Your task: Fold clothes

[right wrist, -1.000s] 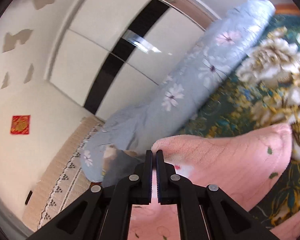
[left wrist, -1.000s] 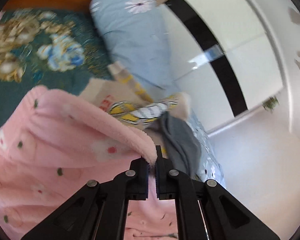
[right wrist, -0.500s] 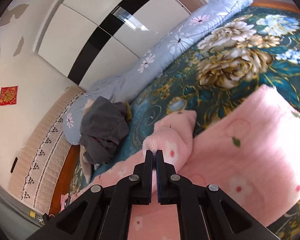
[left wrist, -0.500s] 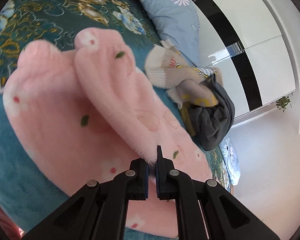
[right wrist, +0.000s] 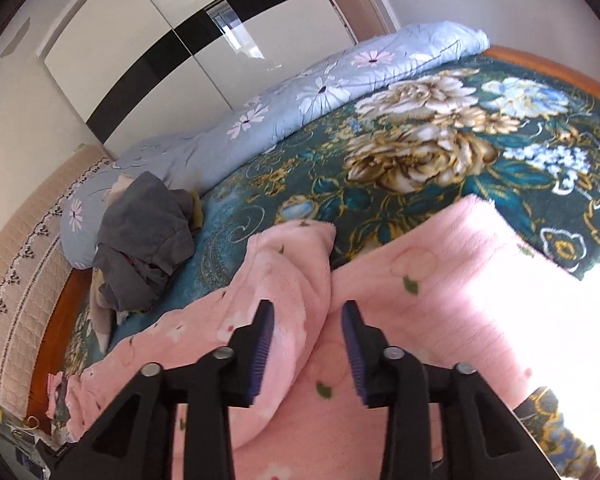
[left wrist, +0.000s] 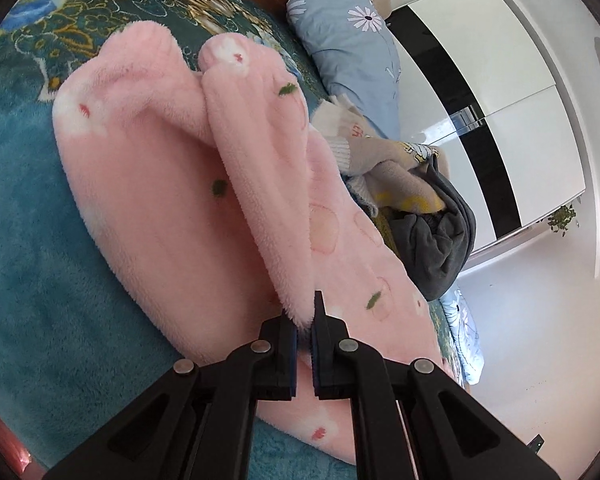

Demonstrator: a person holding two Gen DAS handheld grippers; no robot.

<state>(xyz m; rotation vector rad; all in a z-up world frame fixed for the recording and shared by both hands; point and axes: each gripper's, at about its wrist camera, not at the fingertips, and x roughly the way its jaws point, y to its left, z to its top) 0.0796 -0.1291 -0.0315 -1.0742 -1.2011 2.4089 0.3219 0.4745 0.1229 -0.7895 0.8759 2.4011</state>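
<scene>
Left wrist view: left gripper [left wrist: 305, 322] was clamped on a fold of the one pink fleece garment [left wrist: 172, 200], which lay on the teal floral blanket [left wrist: 28, 240]. One heap of other clothes [left wrist: 424, 216] lay beside it.

Right wrist view: right gripper [right wrist: 306, 328] had just been opening; its jaws stood apart, garment [right wrist: 440, 300] fold loose between them. One blue quilt [right wrist: 300, 100] lay beyond.

Heaped grey garment [right wrist: 144, 236] and rolled quilt [right wrist: 300, 100] crowd the bed's far edge.

Teal floral bed [right wrist: 440, 148] — pink fleece garment [left wrist: 152, 200], grey clothes pile [right wrist: 140, 236], blue quilt [right wrist: 300, 100].
</scene>
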